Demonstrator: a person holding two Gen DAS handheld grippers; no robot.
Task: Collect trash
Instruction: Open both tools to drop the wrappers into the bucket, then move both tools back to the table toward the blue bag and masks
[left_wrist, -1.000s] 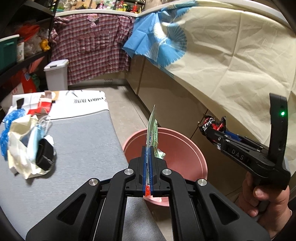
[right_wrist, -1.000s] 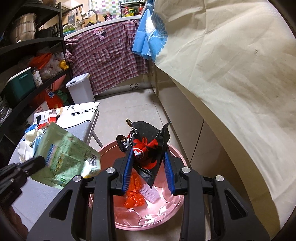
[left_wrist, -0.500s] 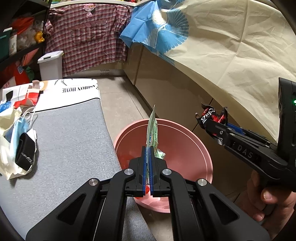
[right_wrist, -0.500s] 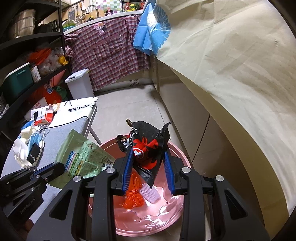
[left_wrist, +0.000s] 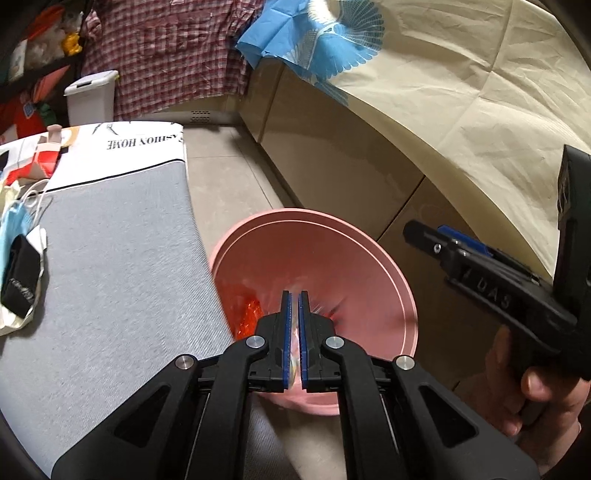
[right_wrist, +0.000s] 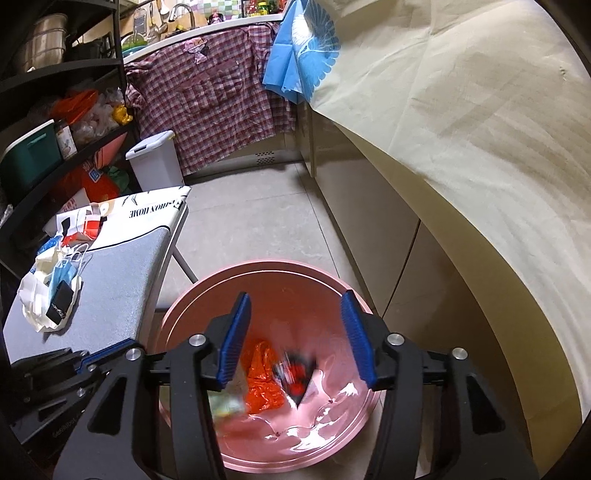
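Note:
A pink basin (right_wrist: 258, 269) stands on the floor beside a grey ironing board (right_wrist: 114, 280). My right gripper (right_wrist: 295, 332) is open above the basin. A black and red wrapper (right_wrist: 295, 376), blurred, is in the basin next to an orange plastic bag (right_wrist: 262, 373) and a green packet (right_wrist: 229, 402). My left gripper (left_wrist: 294, 295) hangs over the basin (left_wrist: 369, 254) with its jaws a narrow slit apart and nothing between them. The right gripper also shows in the left wrist view (left_wrist: 424, 236).
A pile of trash lies on the board's left end: crumpled white paper (right_wrist: 33, 295), a blue face mask (right_wrist: 61, 269), a black item (right_wrist: 61, 301). A white bin (right_wrist: 157, 158) stands by a checked cloth. Cupboards under a cream sheet run along the right.
My right gripper opened and the black and red wrapper dropped into the basin. My left gripper let go of the green packet, which now lies in the basin.

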